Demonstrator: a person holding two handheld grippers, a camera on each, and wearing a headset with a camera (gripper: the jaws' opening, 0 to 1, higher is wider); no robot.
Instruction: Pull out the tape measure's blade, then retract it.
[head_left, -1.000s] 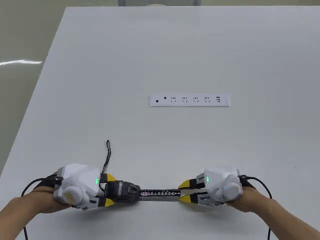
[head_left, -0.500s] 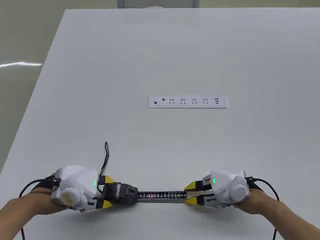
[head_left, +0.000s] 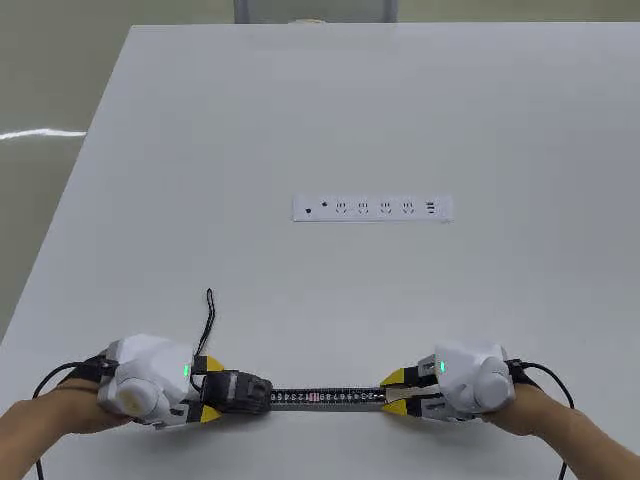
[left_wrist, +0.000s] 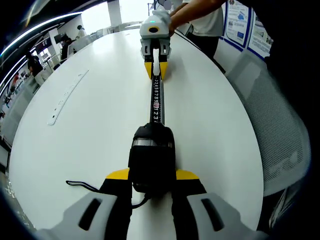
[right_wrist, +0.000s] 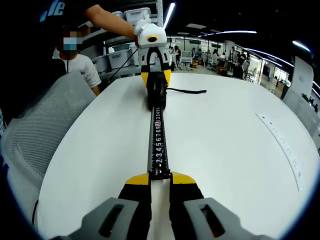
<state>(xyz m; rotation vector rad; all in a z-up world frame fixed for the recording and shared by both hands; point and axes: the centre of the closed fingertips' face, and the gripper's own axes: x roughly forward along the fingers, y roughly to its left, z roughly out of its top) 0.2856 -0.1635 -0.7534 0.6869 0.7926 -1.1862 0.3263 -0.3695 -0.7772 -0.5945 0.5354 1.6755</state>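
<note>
The left gripper (head_left: 211, 390) at seven o'clock clamps the tape measure (head_left: 243, 392); the right gripper (head_left: 392, 394) at five pinches the blade (head_left: 325, 398) tip. Springy, it likely recoils: hold the hooked end.

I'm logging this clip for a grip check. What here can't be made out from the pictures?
- Tip of the blade: hidden between the right gripper's fingers, right gripper view.
- Sides of the tape measure case: covered by the left gripper's fingers, left gripper view.
- Numbers on the blade: too small to read, head view.
- Switch position on the power strip: too small, head view.
</note>
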